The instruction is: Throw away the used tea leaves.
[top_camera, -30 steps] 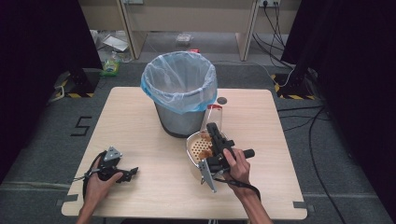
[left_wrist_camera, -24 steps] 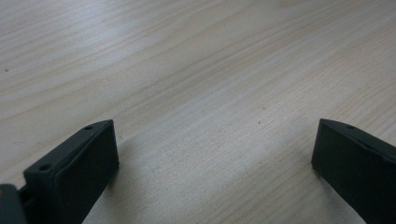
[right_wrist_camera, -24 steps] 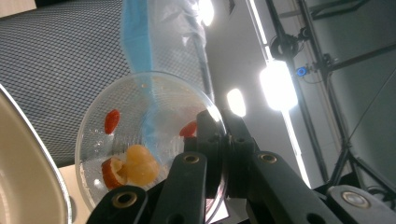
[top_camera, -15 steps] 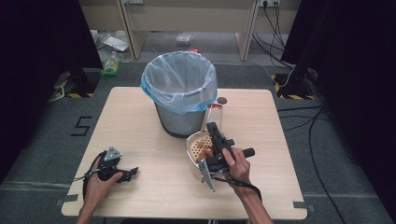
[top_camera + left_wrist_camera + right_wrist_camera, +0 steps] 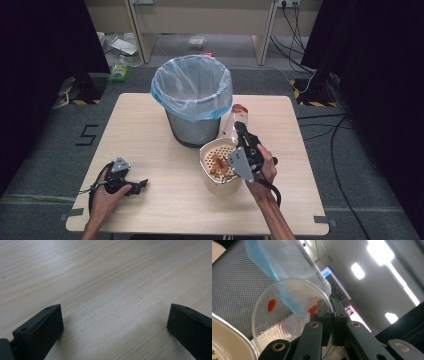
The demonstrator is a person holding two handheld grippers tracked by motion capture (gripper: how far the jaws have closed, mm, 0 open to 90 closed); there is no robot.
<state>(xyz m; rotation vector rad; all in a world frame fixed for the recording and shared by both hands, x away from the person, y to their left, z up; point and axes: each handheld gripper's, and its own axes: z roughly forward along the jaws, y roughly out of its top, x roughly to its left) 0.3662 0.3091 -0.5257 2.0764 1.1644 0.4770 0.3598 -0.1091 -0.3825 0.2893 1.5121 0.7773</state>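
1. Vs. a sec ago, we've tipped the right gripper (image 5: 242,131) up; its jaws clamp a clear cup (image 5: 287,317), mouth tilted over the strainer (image 5: 206,154).
2. Prob. mid-pour: cup near empty w/ two red bits; strainer holds brown bits.
3. Bin (image 5: 192,95): contents unclear.
4. Left gripper (image 5: 112,325) rests agape on surface (image 5: 105,277).

A lab or studio: black curtains (image 5: 40,60) flank the desk (image 5: 150,125), cables (image 5: 320,125) cross grey carpet, hazard tape (image 5: 77,101) marks the floor.
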